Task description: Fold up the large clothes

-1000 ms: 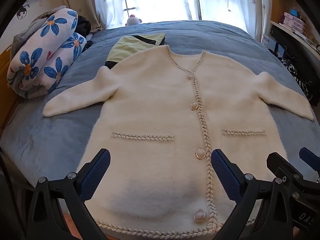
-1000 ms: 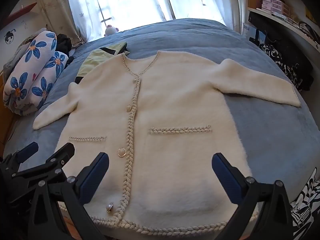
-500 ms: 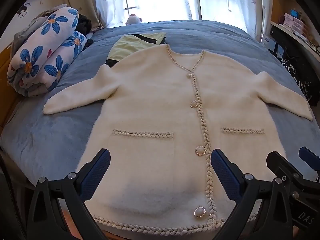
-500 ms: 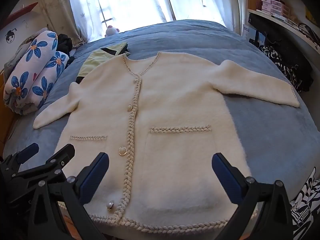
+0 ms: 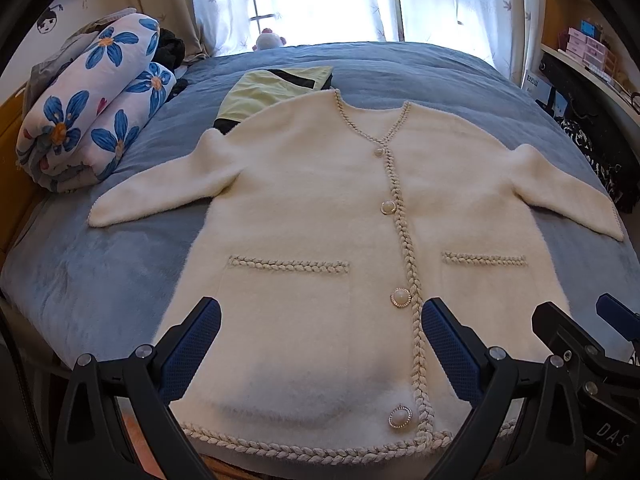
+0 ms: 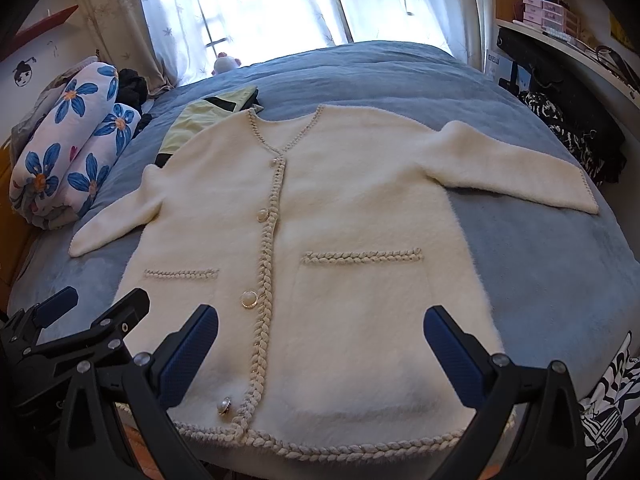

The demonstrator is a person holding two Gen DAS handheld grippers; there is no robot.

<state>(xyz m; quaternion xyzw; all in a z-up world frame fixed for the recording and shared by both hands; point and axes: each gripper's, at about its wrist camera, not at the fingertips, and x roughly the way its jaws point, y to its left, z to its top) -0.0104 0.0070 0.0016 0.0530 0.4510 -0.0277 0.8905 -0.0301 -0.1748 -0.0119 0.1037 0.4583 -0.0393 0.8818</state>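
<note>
- Risk, left: the left sleeve (image 5: 160, 188) lies well ahead and left of the left gripper (image 5: 320, 340); a pinch on thick fuzzy pile may slip.
- Risk, centre: a fold dragged across could snag the buttons (image 5: 401, 297) or bunch the braid.
- The cardigan (image 5: 320, 240) lies flat on the bed (image 5: 100, 280), hem just below both jaw pairs.
- Both the left and the right gripper (image 6: 320, 340) hover with jaws wide apart, holding nothing.

Black tool (image 5: 320, 344), blue textured pads (image 5: 192, 352)
</note>
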